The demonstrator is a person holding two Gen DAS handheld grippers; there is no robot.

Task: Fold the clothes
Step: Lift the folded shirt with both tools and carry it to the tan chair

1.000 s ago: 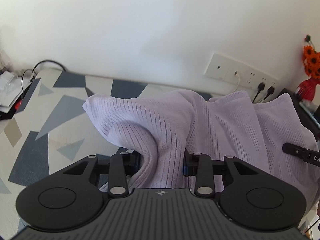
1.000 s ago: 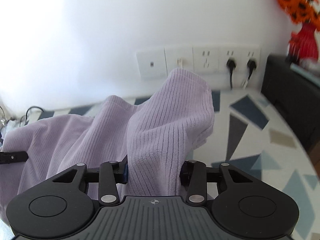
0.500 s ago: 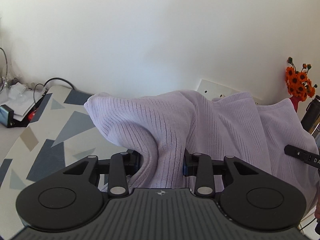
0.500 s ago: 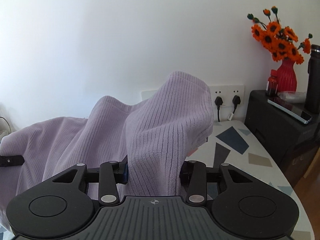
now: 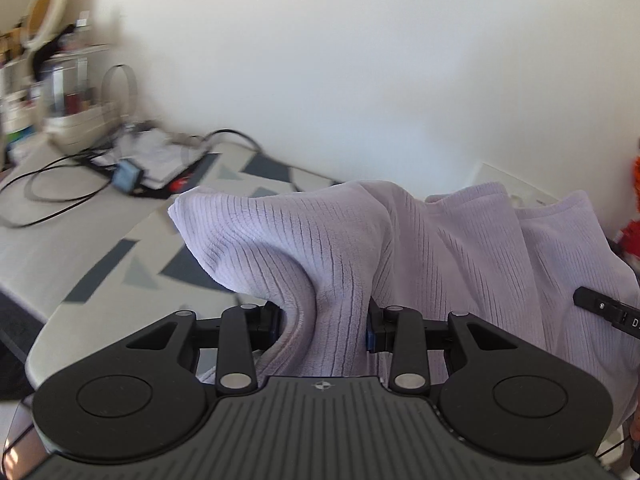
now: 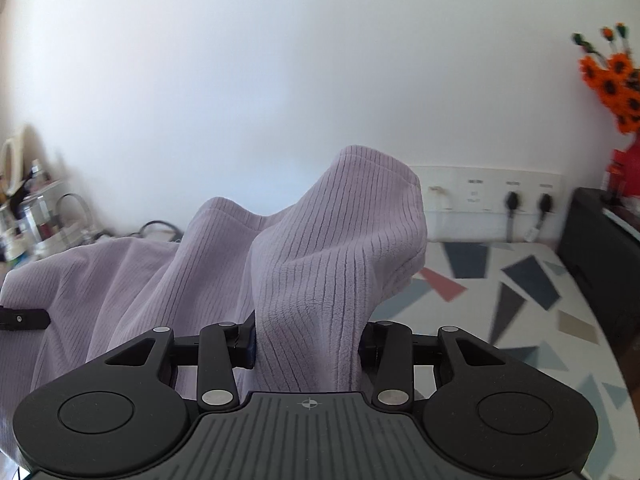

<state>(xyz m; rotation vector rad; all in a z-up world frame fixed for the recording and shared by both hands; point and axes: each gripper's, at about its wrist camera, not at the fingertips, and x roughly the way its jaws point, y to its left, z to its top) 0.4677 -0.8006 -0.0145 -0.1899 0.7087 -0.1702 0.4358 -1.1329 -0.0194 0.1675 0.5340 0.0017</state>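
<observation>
Both my left gripper [image 5: 323, 330] and right gripper [image 6: 307, 346] are clamped on bunched folds of the lilac ribbed garment [image 5: 440, 256], lifted above the patterned table [image 6: 520, 280].

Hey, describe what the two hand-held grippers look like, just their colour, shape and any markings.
Both look alike. The left hand-held gripper and the right hand-held gripper are matte black, with a ribbed dark grey body bearing a small crosshair mark, a round disc on either side, angular linkage arms with silver pivot pins, and blue trim at the finger pads. No cables show on them.
</observation>
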